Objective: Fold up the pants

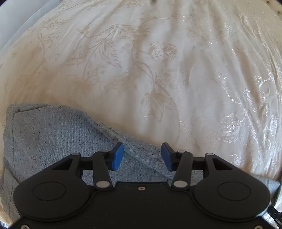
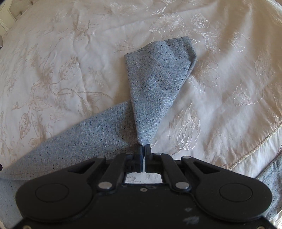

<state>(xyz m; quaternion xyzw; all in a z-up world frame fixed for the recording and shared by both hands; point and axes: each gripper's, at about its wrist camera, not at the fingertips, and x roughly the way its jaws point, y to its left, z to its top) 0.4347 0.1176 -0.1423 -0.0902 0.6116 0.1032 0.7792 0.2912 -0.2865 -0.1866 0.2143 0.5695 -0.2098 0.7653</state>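
Grey speckled pants (image 1: 52, 137) lie on a cream floral bedspread. In the left wrist view my left gripper (image 1: 142, 156) hangs open just above the cloth, its blue pads (image 1: 118, 156) apart with a diagonal fold line of the pants between them, not pinched. In the right wrist view my right gripper (image 2: 144, 149) is shut on an edge of the pants (image 2: 155, 88). A cone of the grey fabric rises from the closed fingers toward the hemmed leg end, lifted off the bed. The rest of that leg (image 2: 70, 141) runs away to the lower left.
The bedspread (image 1: 158, 70) fills both views, wrinkled and soft. A corded seam (image 2: 246, 155) of the bedspread runs at the right in the right wrist view. A tufted headboard corner (image 2: 7, 15) shows at the top left there.
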